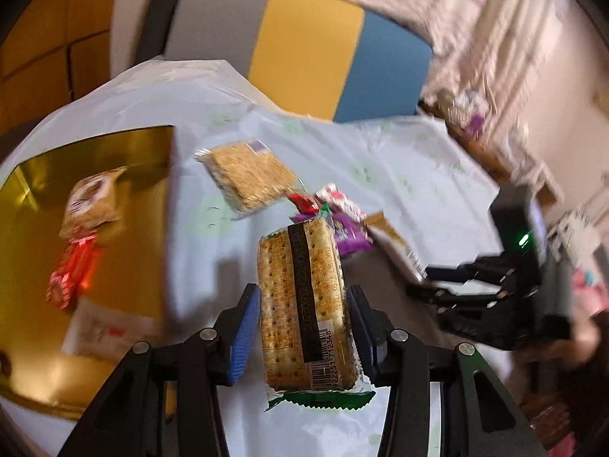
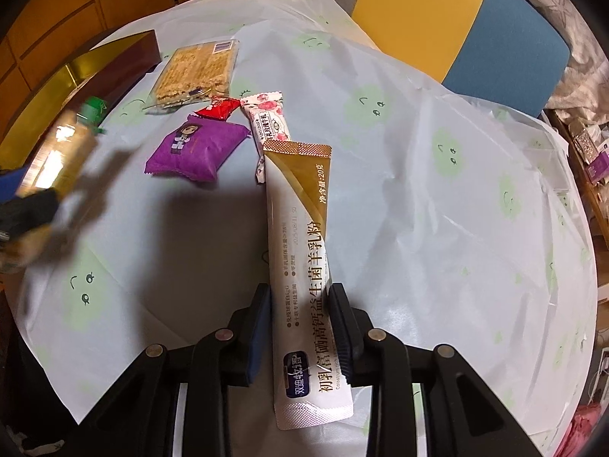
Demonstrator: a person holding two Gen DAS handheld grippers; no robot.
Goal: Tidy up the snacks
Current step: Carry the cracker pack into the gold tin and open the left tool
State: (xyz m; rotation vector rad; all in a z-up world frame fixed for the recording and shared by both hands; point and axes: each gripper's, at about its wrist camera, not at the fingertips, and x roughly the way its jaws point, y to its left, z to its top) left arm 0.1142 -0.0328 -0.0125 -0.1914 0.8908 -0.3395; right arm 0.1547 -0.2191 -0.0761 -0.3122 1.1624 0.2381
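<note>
My left gripper [image 1: 302, 297] is shut on a cracker pack [image 1: 304, 304] with green ends, held above the table. My right gripper [image 2: 300, 297] is shut on a long white-and-gold milk powder sachet [image 2: 300, 251], also lifted. The right gripper shows at the right of the left wrist view [image 1: 487, 297], and the left gripper with its crackers shows blurred at the left of the right wrist view [image 2: 49, 163]. On the table lie a grain bar pack [image 2: 198, 68], a purple packet [image 2: 198, 148], a small red candy [image 2: 220, 108] and a pink floral bar [image 2: 268, 118].
A gold-lined box [image 1: 125, 144] stands at the left with several snacks inside. The round table has a pale cloth with green faces [image 2: 437, 190]. A grey, yellow and blue chair [image 1: 304, 49] stands behind the table. Cluttered shelves lie to the right.
</note>
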